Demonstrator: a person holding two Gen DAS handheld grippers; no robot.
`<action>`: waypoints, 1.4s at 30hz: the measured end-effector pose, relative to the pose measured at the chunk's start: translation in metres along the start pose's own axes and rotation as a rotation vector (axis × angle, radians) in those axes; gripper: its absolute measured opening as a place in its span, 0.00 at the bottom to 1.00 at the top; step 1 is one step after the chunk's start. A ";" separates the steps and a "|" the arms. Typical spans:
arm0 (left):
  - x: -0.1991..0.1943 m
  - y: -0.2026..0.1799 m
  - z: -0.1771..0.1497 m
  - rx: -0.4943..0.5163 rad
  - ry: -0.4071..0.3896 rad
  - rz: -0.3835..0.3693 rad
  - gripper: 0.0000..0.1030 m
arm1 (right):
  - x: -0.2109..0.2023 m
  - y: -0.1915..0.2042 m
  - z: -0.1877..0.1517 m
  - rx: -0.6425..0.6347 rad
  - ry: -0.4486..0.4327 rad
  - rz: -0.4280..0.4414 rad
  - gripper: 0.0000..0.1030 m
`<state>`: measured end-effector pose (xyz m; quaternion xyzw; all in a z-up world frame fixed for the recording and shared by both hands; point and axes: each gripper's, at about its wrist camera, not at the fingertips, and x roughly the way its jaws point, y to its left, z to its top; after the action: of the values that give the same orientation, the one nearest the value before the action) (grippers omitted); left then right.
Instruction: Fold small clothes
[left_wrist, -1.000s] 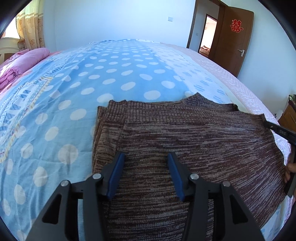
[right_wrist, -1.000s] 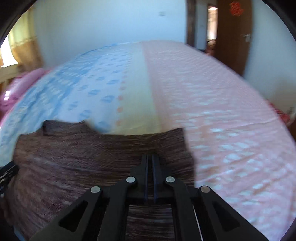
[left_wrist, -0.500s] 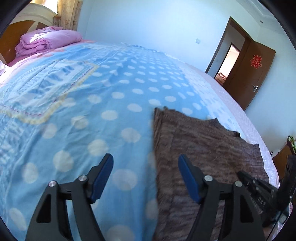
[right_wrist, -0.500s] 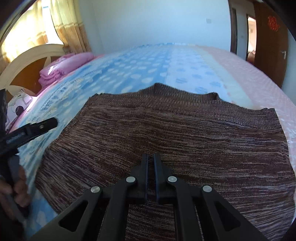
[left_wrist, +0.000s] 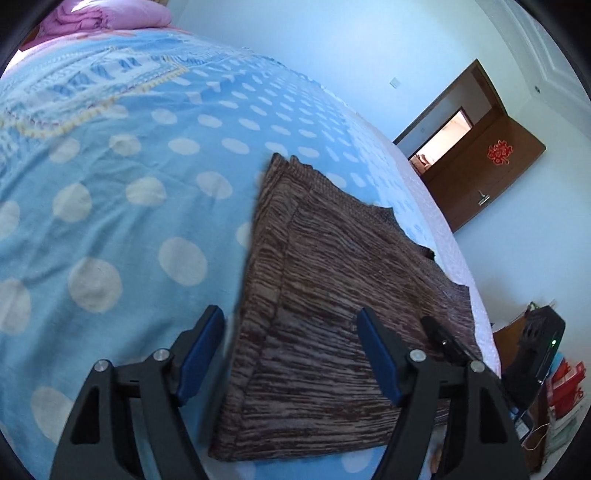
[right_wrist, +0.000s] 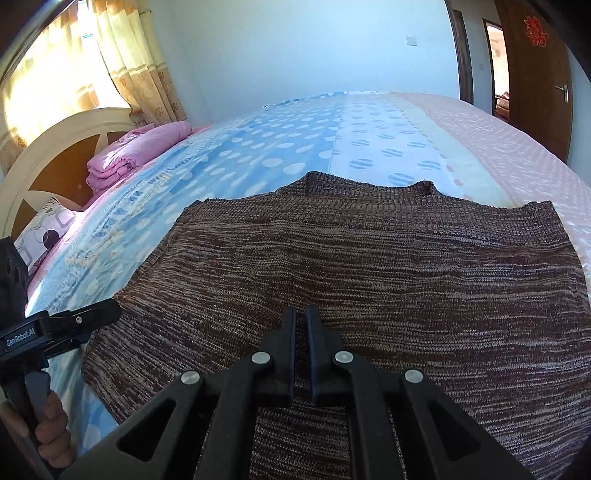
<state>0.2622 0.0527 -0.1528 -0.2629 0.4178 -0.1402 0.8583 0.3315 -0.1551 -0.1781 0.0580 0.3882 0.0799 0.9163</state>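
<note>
A brown marled knit sweater (left_wrist: 332, 295) lies flat on the bed, folded into a rough rectangle; it also shows in the right wrist view (right_wrist: 388, 266), neckline at the far side. My left gripper (left_wrist: 291, 350) is open, its blue-padded jaws straddling the sweater's left folded edge just above the bed. It also shows at the left of the right wrist view (right_wrist: 99, 314). My right gripper (right_wrist: 301, 328) is shut over the sweater's near middle; whether fabric is pinched cannot be told. Its fingers (left_wrist: 443, 339) show in the left wrist view over the sweater's near right part.
The bed (left_wrist: 110, 184) has a blue polka-dot sheet, turning pink on the right (right_wrist: 498, 140). Folded pink bedding (right_wrist: 136, 151) lies by the headboard (right_wrist: 48, 155). A brown door (left_wrist: 491, 173) stands open at the far right. Clutter sits beside the bed (left_wrist: 546, 369).
My left gripper has swung left off the sweater's middle to its left edge and opened wider. My right gripper has moved from the sweater's right part to its near middle, staying shut.
</note>
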 end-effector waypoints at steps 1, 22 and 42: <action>0.000 -0.001 0.001 -0.006 -0.002 -0.006 0.74 | 0.000 0.000 0.000 0.003 -0.001 0.004 0.05; -0.001 -0.065 0.010 0.160 -0.098 0.003 0.16 | 0.001 -0.006 0.000 0.038 -0.008 0.042 0.05; 0.034 -0.114 -0.025 0.417 -0.052 -0.006 0.16 | 0.000 -0.028 0.038 0.226 0.022 0.331 0.65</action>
<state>0.2606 -0.0651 -0.1228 -0.0842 0.3568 -0.2195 0.9041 0.3618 -0.1841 -0.1570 0.2228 0.3899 0.1859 0.8739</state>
